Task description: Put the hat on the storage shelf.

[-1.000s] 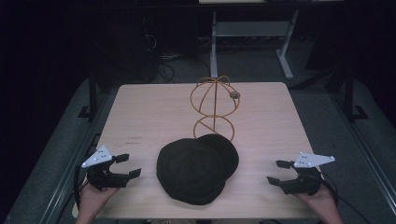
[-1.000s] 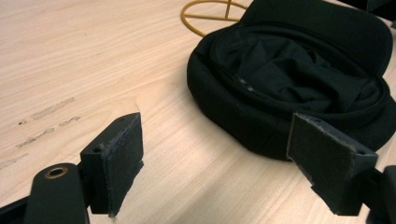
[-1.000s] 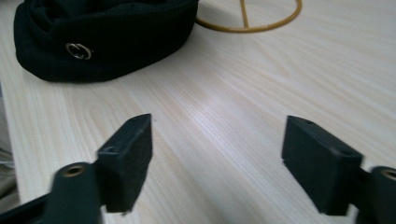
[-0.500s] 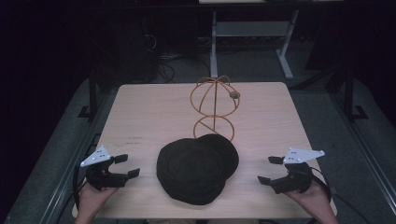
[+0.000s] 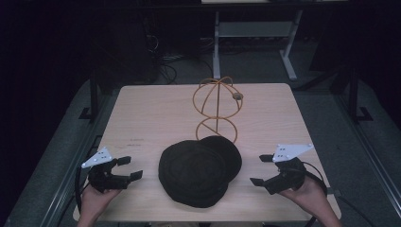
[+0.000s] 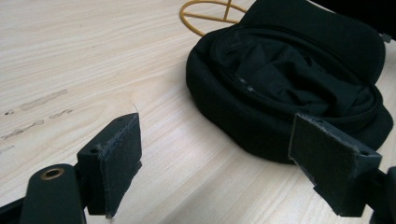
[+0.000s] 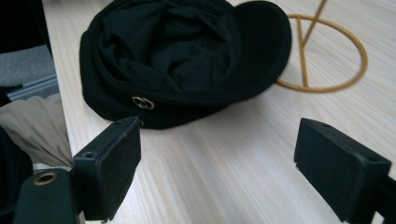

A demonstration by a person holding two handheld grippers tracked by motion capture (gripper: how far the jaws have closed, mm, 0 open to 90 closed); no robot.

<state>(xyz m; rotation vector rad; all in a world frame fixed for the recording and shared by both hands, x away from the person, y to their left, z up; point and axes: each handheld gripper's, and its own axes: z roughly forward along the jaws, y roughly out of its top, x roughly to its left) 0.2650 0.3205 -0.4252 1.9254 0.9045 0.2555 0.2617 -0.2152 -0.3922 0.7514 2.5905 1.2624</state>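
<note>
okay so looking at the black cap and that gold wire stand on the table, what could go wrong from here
1. The soft black fabric cap lies upside down, crumpled inside; the open left gripper or right gripper may pinch only loose lining, so the cap sags.
2. The cap's brim sits right against the ring base of the gold wire hat stand; dragging the cap could nudge or tip that light stand.
3. The cap lies near the front edge of the light wooden table; a push could slide it off.
</note>
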